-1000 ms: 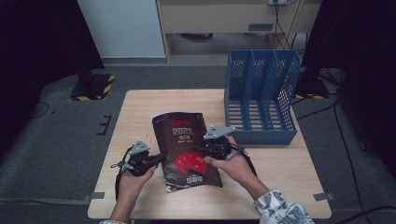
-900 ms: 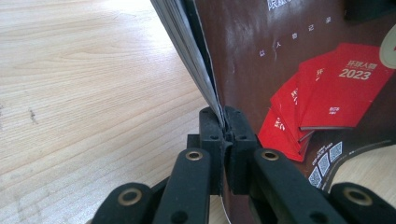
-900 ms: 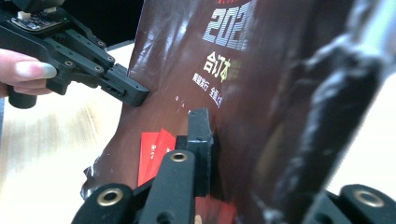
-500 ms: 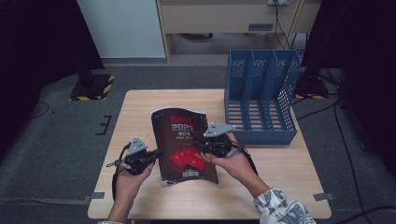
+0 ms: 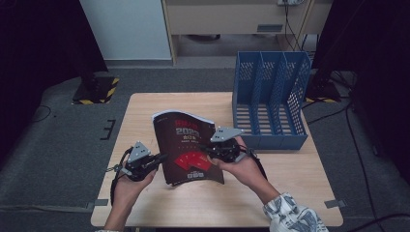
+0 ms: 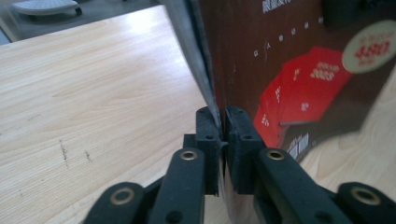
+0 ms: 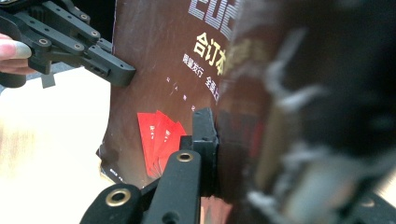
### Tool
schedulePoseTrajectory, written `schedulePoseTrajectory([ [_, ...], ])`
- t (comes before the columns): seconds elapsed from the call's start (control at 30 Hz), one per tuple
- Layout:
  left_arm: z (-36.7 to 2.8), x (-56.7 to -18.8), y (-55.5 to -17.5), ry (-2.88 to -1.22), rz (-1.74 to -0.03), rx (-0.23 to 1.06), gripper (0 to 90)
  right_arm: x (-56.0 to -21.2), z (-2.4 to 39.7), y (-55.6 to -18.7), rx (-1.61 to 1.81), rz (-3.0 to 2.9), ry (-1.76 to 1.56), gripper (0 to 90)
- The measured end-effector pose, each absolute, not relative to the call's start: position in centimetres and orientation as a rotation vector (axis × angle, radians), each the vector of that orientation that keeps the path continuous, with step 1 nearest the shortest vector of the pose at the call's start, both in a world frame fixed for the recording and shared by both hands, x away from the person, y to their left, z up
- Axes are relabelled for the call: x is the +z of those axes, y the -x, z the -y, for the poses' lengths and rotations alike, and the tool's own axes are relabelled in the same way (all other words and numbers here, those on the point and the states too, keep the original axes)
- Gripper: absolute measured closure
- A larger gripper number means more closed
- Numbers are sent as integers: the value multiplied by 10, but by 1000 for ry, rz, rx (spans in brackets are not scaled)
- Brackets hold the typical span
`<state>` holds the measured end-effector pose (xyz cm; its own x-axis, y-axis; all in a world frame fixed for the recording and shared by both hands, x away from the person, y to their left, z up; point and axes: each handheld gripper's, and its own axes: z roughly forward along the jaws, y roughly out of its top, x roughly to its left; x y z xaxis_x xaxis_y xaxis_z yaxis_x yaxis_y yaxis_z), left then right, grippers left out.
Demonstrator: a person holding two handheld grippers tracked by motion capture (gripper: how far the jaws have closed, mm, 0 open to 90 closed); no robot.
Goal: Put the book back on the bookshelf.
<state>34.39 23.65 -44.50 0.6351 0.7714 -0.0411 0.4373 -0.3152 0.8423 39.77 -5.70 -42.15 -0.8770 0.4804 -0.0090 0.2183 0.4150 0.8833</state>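
Wooden table (image 5: 300, 183), grey floor (image 5: 63, 159).

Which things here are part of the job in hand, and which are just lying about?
In the job:
dark brown softcover book with red cards on its cover
left gripper, shut on the book's edge
right gripper, shut on the opposite edge

Lying about:
blue perforated plastic file rack
light wooden table
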Motion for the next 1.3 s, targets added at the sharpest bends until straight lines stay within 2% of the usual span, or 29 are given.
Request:
schedulePoseTrajectory([
  [0.2, -235, -458, -348, -1979, -971, 426, 726, -424, 57, -396, 1448, -2410, -602, 866],
  [0.43, -231, -462, -353, -1992, -1008, 406, 843, -426, 54, -397, 1437, -2414, -610, 866],
  [0.77, -234, -446, -348, -1944, -997, 543, 871, -418, 52, -403, 1457, -2378, -610, 850],
  [1.07, -233, -446, -347, -1938, -989, 553, 872, -406, 56, -403, 1493, -2383, -593, 734],
  [1.3, -230, -445, -346, -1934, -970, 571, 873, -390, 57, -404, 1492, -2386, -563, 604],
])
